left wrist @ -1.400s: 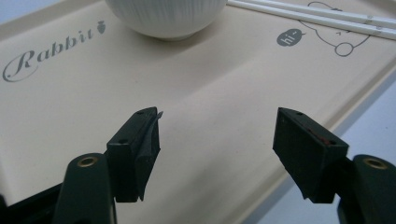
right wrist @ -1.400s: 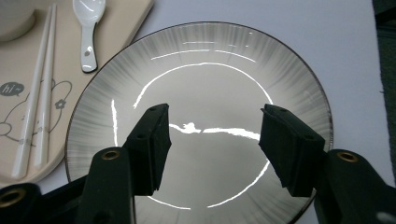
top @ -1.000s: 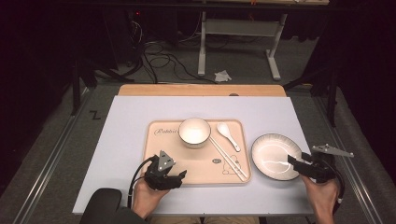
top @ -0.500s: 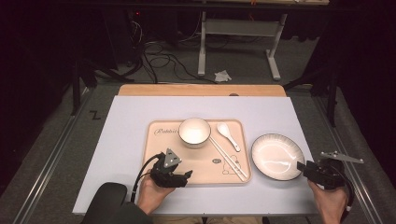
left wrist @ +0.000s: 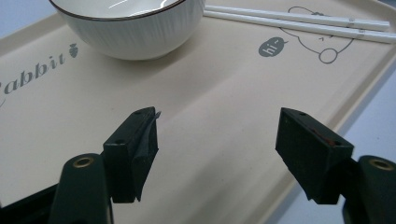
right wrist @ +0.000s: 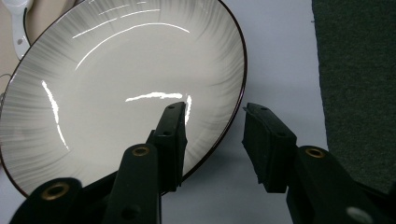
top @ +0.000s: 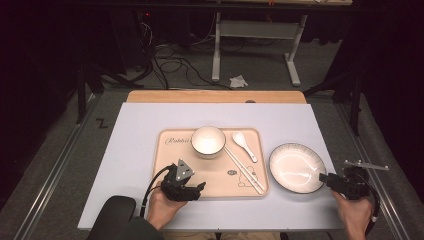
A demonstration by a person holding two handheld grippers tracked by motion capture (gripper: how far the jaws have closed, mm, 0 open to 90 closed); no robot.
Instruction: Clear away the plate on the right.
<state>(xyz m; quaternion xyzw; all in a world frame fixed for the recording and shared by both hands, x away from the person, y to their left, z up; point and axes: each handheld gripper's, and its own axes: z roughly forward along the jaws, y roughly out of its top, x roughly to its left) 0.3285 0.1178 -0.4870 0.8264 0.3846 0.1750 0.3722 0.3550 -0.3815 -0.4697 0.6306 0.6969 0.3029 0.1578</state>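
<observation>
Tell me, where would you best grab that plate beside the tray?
Probably at the plate's raised rim on its right edge, coming from the right tool side. The rim lifts off the table there, and that tool's open jaws already straddle it.

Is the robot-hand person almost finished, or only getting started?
Only getting started, it seems. The bowl, spoon and chopsticks lie untouched on the tray. The right gripper is open astride the plate's rim; the left gripper hangs open over the tray. Gripping and moving remain.
</observation>
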